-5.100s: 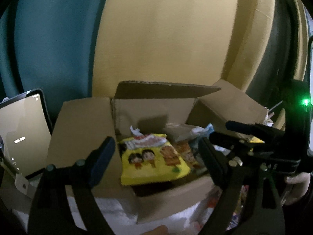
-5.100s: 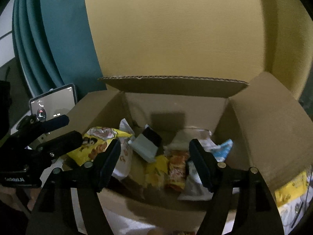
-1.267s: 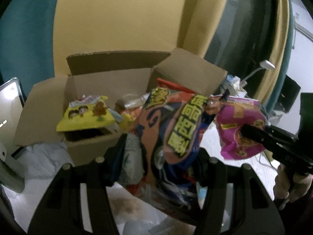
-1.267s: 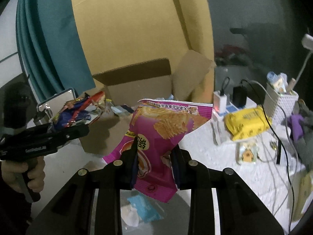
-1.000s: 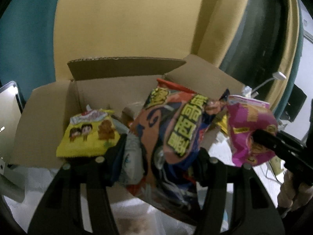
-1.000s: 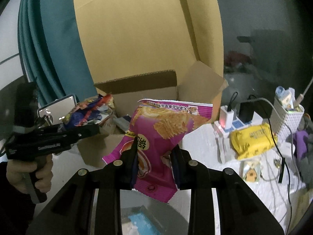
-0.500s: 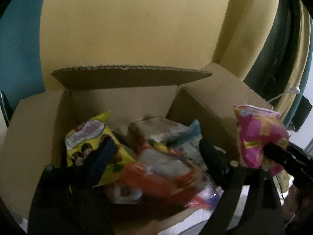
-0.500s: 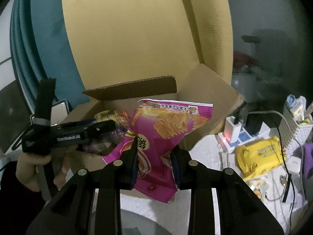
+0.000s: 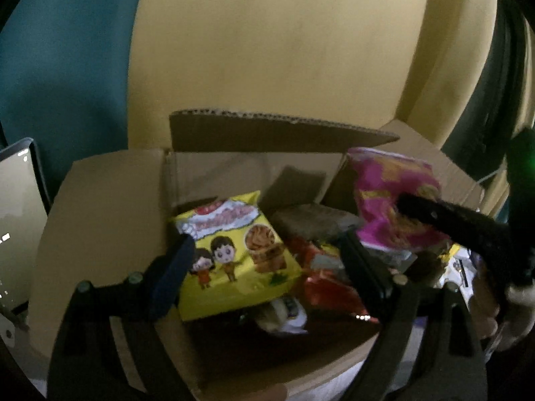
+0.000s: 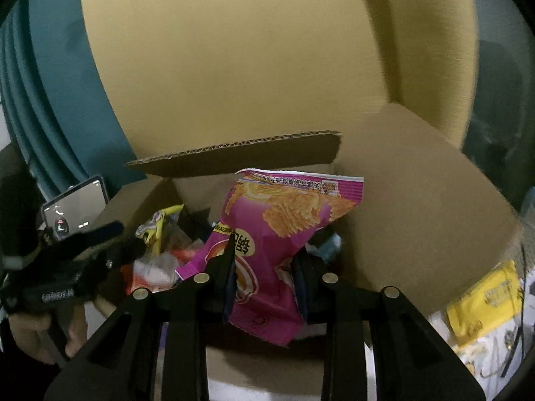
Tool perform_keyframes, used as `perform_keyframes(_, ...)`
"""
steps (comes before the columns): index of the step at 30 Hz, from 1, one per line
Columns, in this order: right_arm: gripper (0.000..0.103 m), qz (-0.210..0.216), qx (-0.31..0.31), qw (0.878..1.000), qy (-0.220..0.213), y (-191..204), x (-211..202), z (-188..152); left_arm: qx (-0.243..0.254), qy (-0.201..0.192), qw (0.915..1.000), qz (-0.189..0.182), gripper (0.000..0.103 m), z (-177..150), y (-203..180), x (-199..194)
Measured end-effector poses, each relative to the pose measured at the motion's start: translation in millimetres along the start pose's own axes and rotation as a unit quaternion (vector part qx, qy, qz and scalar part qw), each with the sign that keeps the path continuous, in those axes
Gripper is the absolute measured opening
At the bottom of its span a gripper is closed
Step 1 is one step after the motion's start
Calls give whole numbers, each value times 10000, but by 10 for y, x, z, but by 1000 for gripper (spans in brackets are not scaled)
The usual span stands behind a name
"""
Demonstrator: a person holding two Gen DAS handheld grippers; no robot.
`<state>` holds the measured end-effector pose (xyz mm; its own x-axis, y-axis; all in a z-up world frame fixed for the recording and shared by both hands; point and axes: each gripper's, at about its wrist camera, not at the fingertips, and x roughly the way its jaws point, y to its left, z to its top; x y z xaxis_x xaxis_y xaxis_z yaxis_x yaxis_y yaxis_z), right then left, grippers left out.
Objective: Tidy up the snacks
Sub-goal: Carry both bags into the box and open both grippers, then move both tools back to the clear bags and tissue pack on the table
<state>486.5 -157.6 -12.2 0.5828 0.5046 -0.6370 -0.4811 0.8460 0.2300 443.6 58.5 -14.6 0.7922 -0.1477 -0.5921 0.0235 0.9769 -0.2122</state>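
An open cardboard box (image 9: 100,220) (image 10: 418,200) holds several snack bags. A yellow cartoon bag (image 9: 234,254) lies at its left, and an orange-red bag (image 9: 327,284) lies beside it. My left gripper (image 9: 267,267) is open and empty, just above the box's near edge. My right gripper (image 10: 264,267) is shut on a magenta chip bag (image 10: 277,240) and holds it upright over the box's right side. The magenta bag also shows in the left wrist view (image 9: 391,200), with the right gripper's fingers (image 9: 451,220) on it.
A tablet (image 9: 16,220) (image 10: 77,207) stands left of the box. A yellow packet (image 10: 485,297) and cables lie on the white table at the right. A yellow curtain and a teal curtain hang behind the box.
My left gripper has opened and let the orange-red bag go into the box. My right gripper has carried the magenta bag left, over the box.
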Motion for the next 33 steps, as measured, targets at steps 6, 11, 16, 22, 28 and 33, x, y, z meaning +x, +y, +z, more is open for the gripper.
perform_keyframes(6,55,219,194,9988,395,43,428,139,337,236,9991,48,90,-60,-84,185)
perform_keyframes(11,74,164,78,9992,357,116,366,83,130,184,9997,-76,90,-57,-56,104)
perform_keyframes(16,74,73,2,9994,349,126,201,-1,122,-5,9998,-174,90,-35,-164,-89)
perform_keyframes(22,74,-19,-55,9996,264,152,-112,-109,222,9,9996,-193,90,-131,-309,-314)
perform_keyframes(28,74,-109,-83,9998,148,200,-463,-256,259,-7,9993,-272,90,-305,-372,-614)
perform_keyframes(33,74,-224,-106,9996,105,214,-753,-438,284,59,9989,-365,90,-517,-426,-808)
